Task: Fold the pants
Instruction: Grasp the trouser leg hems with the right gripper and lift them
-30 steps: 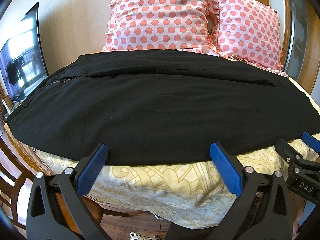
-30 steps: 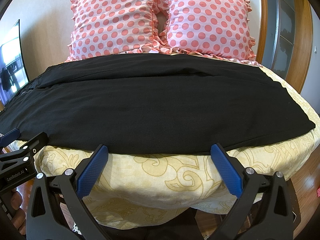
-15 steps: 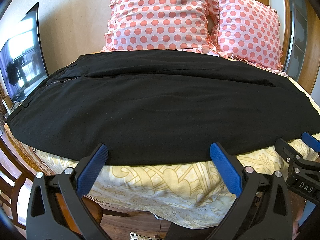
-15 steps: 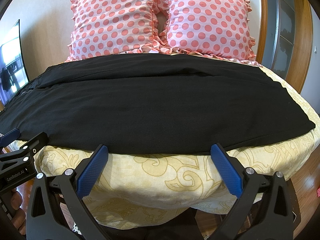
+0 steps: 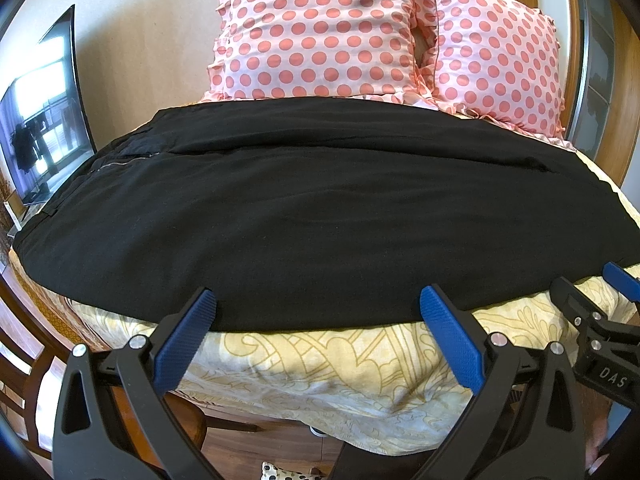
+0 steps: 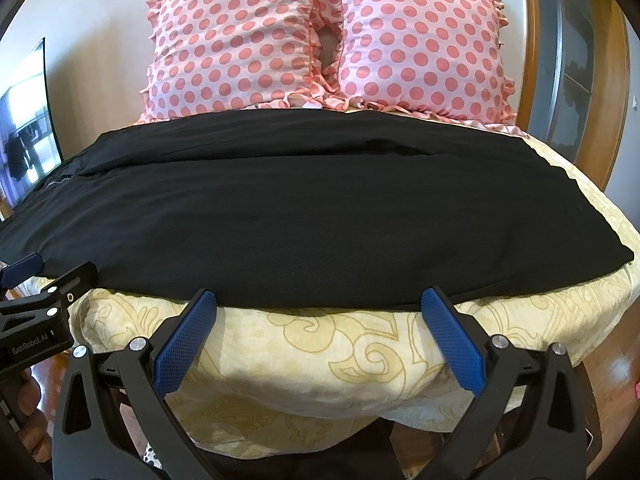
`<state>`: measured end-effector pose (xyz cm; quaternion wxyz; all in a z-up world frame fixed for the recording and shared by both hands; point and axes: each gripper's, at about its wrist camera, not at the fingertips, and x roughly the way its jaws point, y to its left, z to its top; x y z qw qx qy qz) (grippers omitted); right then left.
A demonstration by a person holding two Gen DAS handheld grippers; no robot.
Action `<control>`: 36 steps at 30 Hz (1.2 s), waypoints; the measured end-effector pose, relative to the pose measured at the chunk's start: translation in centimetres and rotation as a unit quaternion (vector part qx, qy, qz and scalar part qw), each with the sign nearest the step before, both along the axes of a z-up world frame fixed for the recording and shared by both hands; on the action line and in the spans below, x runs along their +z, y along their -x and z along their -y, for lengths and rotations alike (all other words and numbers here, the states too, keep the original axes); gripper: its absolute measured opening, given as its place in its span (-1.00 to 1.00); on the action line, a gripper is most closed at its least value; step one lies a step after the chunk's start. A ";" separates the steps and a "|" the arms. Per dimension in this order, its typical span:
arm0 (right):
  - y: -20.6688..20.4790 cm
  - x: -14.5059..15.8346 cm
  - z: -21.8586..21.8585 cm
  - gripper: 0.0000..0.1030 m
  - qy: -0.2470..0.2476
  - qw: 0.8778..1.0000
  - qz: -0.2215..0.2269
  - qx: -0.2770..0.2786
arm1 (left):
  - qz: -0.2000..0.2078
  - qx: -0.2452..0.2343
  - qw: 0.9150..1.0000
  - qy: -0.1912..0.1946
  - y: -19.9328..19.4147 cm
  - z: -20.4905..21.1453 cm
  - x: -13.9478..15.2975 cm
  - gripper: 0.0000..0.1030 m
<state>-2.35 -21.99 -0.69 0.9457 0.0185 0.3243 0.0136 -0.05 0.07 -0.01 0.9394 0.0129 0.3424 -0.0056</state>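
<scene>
Ahead of both grippers: a bed with a pale yellow patterned cover fills most of each wrist view.
Bed: its near edge lies just below and in front of the fingertips of both grippers.
Pants: black pants lie flat across the bed, stretched sideways from far left to far right of each gripper; the end with a zipper is to the left, and the narrower leg end is to the right.
Fold state: a long seam line across the far part of the cloth suggests one leg may already lie over the other, but the dark fabric hides this, so I cannot tell.
Pillows: two pink polka-dot pillows stand beyond the pants, at the far end of the bed from the grippers.
Left gripper: the left gripper is spread wide and holds nothing, its blue tips just at the near hem of the pants.
Right gripper: the right gripper is likewise spread wide and empty, its tips just at the same near edge, further toward the leg end.
Step in hand: by my judgement, the approach before the first grasp; no fold made by these grippers is evident.
Next move: likely each gripper must pinch an edge of the cloth, catching every layer, then lift and carry it over evenly so the fabric does not bunch.
</scene>
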 end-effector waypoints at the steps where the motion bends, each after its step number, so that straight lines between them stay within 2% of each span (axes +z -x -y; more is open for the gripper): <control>1: 0.3 0.4 0.3 0.97 -0.005 1.000 0.007 0.005 | -0.002 -0.002 1.000 -0.002 0.1 0.1 0.1 0.97; 4: 1.0 3.4 2.4 0.97 -0.003 0.998 0.069 -0.008 | 0.022 -0.008 0.999 -0.030 0.8 0.6 1.2 0.97; 6: 0.1 5.6 4.1 0.97 0.015 0.995 0.094 -0.024 | 0.051 -0.014 0.998 -0.040 1.6 0.5 2.4 0.97; 8: -1.7 7.1 5.9 0.97 0.028 0.994 0.097 -0.041 | 0.072 -0.023 0.997 -0.032 1.8 0.3 3.9 0.97; 10: -5.3 8.7 8.9 0.97 0.022 0.995 0.069 -0.063 | 0.079 -0.031 0.996 -0.016 1.1 0.0 5.0 0.97; 12: -9.1 9.7 12.1 0.97 -0.012 0.996 0.038 -0.078 | 0.083 -0.032 0.996 0.002 0.3 -0.5 5.7 0.97; 14: -13.9 10.3 16.1 0.97 -0.040 0.992 0.002 -0.116 | 0.081 -0.027 0.996 0.015 -0.6 -0.8 6.0 0.97; 16: -18.2 10.1 19.5 0.97 -0.056 0.986 -0.031 -0.156 | 0.068 -0.023 0.997 0.036 -1.6 -1.4 5.9 0.97; 18: -22.2 9.3 23.2 0.74 -0.086 0.972 -0.068 -0.207 | 0.056 -0.031 0.996 0.059 -2.3 -1.6 5.7 0.97; 19: -23.8 8.7 25.0 0.47 -0.107 0.963 -0.086 -0.231 | 0.051 -0.036 0.996 0.067 -2.7 -1.7 5.5 0.97; 20: -25.4 7.9 26.7 0.36 -0.129 0.953 -0.105 -0.254 | 0.048 -0.039 0.995 0.073 -3.0 -1.8 5.3 0.97; 22: -28.5 6.3 29.4 0.29 -0.165 0.937 -0.129 -0.280 | 0.048 -0.038 0.995 0.079 -3.6 -2.0 5.0 0.97; 27: -33.4 3.5 32.2 0.29 -0.150 0.915 -0.150 -0.344 | 0.062 -0.055 0.989 0.119 -4.5 -2.9 4.6 0.97; 29: -34.7 2.6 32.5 0.29 -0.139 0.907 -0.160 -0.365 | 0.058 -0.055 0.990 0.120 -5.0 -2.9 4.5 0.97; 33: -36.5 1.0 32.1 0.29 -0.075 0.899 -0.191 -0.388 | 0.045 -0.053 0.992 0.109 -6.2 -2.4 3.9 0.97; 34: -36.5 0.9 32.3 0.27 -0.070 0.899 -0.186 -0.390 | 0.041 -0.054 0.991 0.112 -6.3 -2.4 3.8 0.97; 36: -35.6 0.9 32.4 0.08 -0.067 0.899 -0.170 -0.397 | 0.035 -0.055 0.991 0.120 -6.6 -2.5 3.6 0.97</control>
